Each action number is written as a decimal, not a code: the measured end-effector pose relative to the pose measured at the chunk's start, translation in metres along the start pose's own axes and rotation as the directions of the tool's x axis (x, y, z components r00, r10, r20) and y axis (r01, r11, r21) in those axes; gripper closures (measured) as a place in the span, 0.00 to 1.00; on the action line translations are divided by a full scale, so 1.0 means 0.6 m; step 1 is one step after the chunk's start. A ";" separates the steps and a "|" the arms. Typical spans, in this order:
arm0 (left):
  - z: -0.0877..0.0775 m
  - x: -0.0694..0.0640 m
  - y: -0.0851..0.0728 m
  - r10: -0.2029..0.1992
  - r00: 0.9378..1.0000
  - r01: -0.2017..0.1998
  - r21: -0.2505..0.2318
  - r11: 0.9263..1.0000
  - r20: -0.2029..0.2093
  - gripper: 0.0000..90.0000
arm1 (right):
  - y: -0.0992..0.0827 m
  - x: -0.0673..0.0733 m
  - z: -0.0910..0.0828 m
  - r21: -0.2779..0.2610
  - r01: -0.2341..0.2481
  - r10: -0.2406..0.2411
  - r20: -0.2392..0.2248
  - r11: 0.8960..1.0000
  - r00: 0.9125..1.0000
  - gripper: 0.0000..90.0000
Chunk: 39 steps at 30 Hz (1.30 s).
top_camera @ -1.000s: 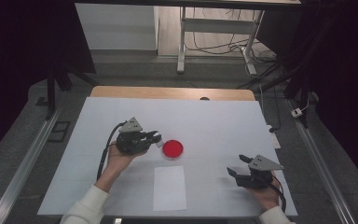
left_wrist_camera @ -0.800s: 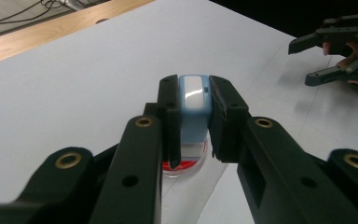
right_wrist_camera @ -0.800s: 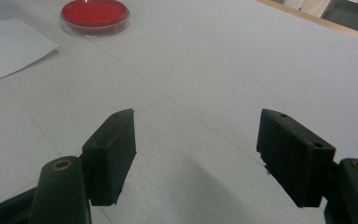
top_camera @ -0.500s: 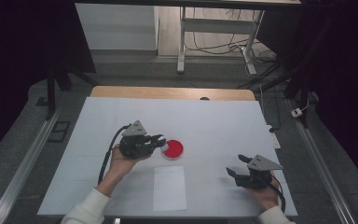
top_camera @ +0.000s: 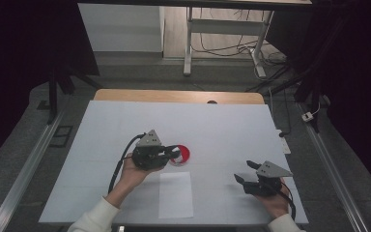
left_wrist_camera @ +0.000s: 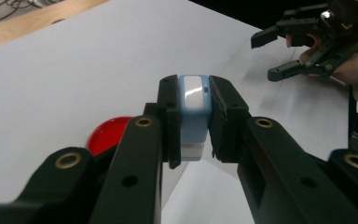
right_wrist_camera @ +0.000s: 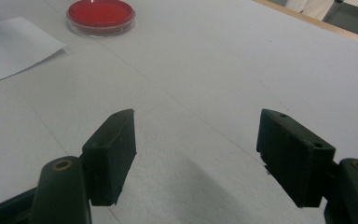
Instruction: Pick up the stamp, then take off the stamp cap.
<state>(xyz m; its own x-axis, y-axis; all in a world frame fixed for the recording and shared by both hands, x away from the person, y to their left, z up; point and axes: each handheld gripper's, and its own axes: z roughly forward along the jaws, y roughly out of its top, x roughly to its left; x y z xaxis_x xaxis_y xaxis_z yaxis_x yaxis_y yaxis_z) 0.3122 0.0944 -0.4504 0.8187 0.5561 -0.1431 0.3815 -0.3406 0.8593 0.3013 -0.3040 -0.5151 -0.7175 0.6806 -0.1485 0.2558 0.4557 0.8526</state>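
Observation:
My left gripper is shut on a small light-blue and white block, held upright between the two pads. In the high view its tip hangs over the left part of a round red dish; the left gripper view has that red dish just left of the jaws. A white sheet of paper lies near the front edge, below the dish. My right gripper rests at the front right, open, with nothing between its pads. Far off in its view are the red dish and the paper.
The white table top ends in a wooden strip at the far side. Beyond it are a grey floor, metal table legs and cables. Rails run along both sides of the table. The right gripper appears in the left gripper view at top right.
The left gripper has moved right with the blue block, from beside the red dish to over its left part. The right gripper has stayed where it was.

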 end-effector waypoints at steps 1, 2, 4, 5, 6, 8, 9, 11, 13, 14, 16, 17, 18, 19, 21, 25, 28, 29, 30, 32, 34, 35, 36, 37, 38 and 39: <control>0.002 -0.002 0.000 0.003 1.000 -0.003 0.004 1.000 0.006 0.83 | 0.000 0.000 0.000 0.000 -0.001 0.001 0.000 1.000 1.000 0.31; 0.005 -0.003 -0.001 0.003 1.000 -0.003 0.005 1.000 0.011 0.83 | 0.000 0.000 0.000 0.001 0.000 0.000 0.000 1.000 1.000 0.31; 0.009 -0.007 -0.001 0.005 1.000 -0.005 0.012 1.000 0.016 0.83 | 0.000 0.000 0.001 0.000 -0.001 0.001 -0.005 1.000 1.000 0.31; 0.011 -0.008 -0.001 0.006 1.000 -0.006 0.015 1.000 0.018 0.83 | 0.000 0.000 0.001 0.000 -0.001 0.001 -0.004 1.000 1.000 0.31; 0.013 -0.010 -0.001 0.005 1.000 -0.005 0.015 1.000 0.021 0.83 | 0.000 0.000 0.001 0.001 0.000 0.000 -0.006 1.000 1.000 0.31; 0.017 -0.013 -0.001 0.005 1.000 -0.005 0.016 1.000 0.021 0.83 | 0.000 0.000 0.001 0.002 0.001 -0.001 -0.006 1.000 1.000 0.31; 0.019 -0.014 -0.001 0.007 1.000 -0.008 0.018 1.000 0.022 0.83 | 0.000 0.000 0.001 0.002 0.001 -0.001 -0.007 1.000 1.000 0.31; 0.022 -0.016 -0.001 0.012 1.000 -0.013 0.023 1.000 0.023 0.83 | 0.000 0.000 0.001 0.001 0.002 -0.002 -0.007 1.000 1.000 0.31; 0.024 -0.018 -0.001 0.011 1.000 -0.012 0.025 1.000 0.024 0.83 | 0.000 0.000 0.001 0.001 0.001 -0.001 -0.006 1.000 1.000 0.31; 0.025 -0.018 -0.001 0.010 1.000 -0.011 0.026 1.000 0.026 0.83 | 0.000 0.000 0.001 -0.002 0.001 -0.001 -0.007 1.000 1.000 0.31; 0.026 -0.018 -0.002 0.009 1.000 -0.010 0.027 1.000 0.025 0.83 | 0.000 0.000 0.001 -0.002 0.002 -0.002 -0.008 1.000 1.000 0.31; 0.026 -0.018 -0.002 0.009 1.000 -0.010 0.028 1.000 0.025 0.83 | 0.000 0.000 0.001 -0.001 0.002 -0.002 -0.008 1.000 1.000 0.31; 0.026 -0.018 -0.002 0.009 1.000 -0.010 0.029 1.000 0.024 0.83 | 0.000 0.000 0.001 -0.001 0.002 -0.002 -0.007 1.000 1.000 0.31; 0.027 -0.018 -0.002 0.008 1.000 -0.009 0.028 1.000 0.024 0.83 | 0.000 0.000 0.001 -0.002 0.002 -0.002 -0.007 1.000 1.000 0.31; 0.027 -0.017 -0.002 0.007 1.000 -0.007 0.029 1.000 0.023 0.83 | 0.000 0.000 0.001 -0.002 0.002 -0.002 -0.007 1.000 1.000 0.31; 0.025 -0.016 -0.003 0.002 1.000 -0.002 0.026 1.000 0.018 0.83 | 0.000 0.001 0.000 -0.008 0.002 -0.002 -0.004 1.000 1.000 0.31; 0.023 -0.015 -0.003 0.001 1.000 -0.002 0.023 1.000 0.016 0.83 | 0.002 0.003 -0.001 -0.010 0.009 -0.009 -0.001 1.000 1.000 0.31; 0.023 -0.015 -0.003 0.000 1.000 -0.001 0.022 1.000 0.014 0.83 | 0.003 0.005 -0.002 -0.006 0.012 -0.012 0.005 1.000 1.000 0.31; 0.023 -0.015 -0.003 -0.001 1.000 0.001 0.021 1.000 0.013 0.83 | 0.004 0.006 -0.001 -0.010 0.015 -0.015 -0.003 1.000 1.000 0.31; 0.023 -0.014 -0.003 -0.002 1.000 0.001 0.021 1.000 0.011 0.83 | 0.006 0.008 -0.001 -0.011 0.017 -0.017 -0.002 1.000 1.000 0.31; 0.022 -0.014 -0.003 -0.002 1.000 0.002 0.021 1.000 0.010 0.83 | 0.008 0.010 -0.001 -0.011 0.016 -0.016 -0.002 1.000 1.000 0.31; 0.022 -0.014 -0.003 -0.003 1.000 0.002 0.021 1.000 0.010 0.83 | 0.009 0.011 -0.001 -0.014 0.015 -0.015 -0.005 1.000 1.000 0.31; 0.022 -0.014 -0.003 -0.003 1.000 0.002 0.021 1.000 0.010 0.83 | 0.009 0.012 -0.002 -0.012 0.014 -0.014 -0.005 1.000 1.000 0.31; 0.022 -0.013 -0.003 -0.003 1.000 0.002 0.021 1.000 0.009 0.83 | 0.010 0.012 -0.002 -0.017 0.013 -0.014 -0.006 1.000 1.000 0.31; 0.022 -0.013 -0.003 -0.003 1.000 0.003 0.022 1.000 0.009 0.83 | 0.012 0.015 -0.002 -0.018 0.014 -0.014 -0.007 1.000 1.000 0.31; 0.023 -0.013 -0.003 -0.005 1.000 0.005 0.022 1.000 0.009 0.83 | 0.012 0.015 -0.002 -0.018 0.014 -0.014 -0.007 1.000 1.000 0.31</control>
<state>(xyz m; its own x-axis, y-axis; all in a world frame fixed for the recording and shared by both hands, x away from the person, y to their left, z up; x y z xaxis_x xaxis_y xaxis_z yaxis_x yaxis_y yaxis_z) 0.3109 0.0804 -0.4576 0.8204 0.5512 -0.1519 0.3949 -0.3542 0.8477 0.2958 -0.2954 -0.5096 -0.7253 0.6702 -0.1575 0.2340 0.4551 0.8591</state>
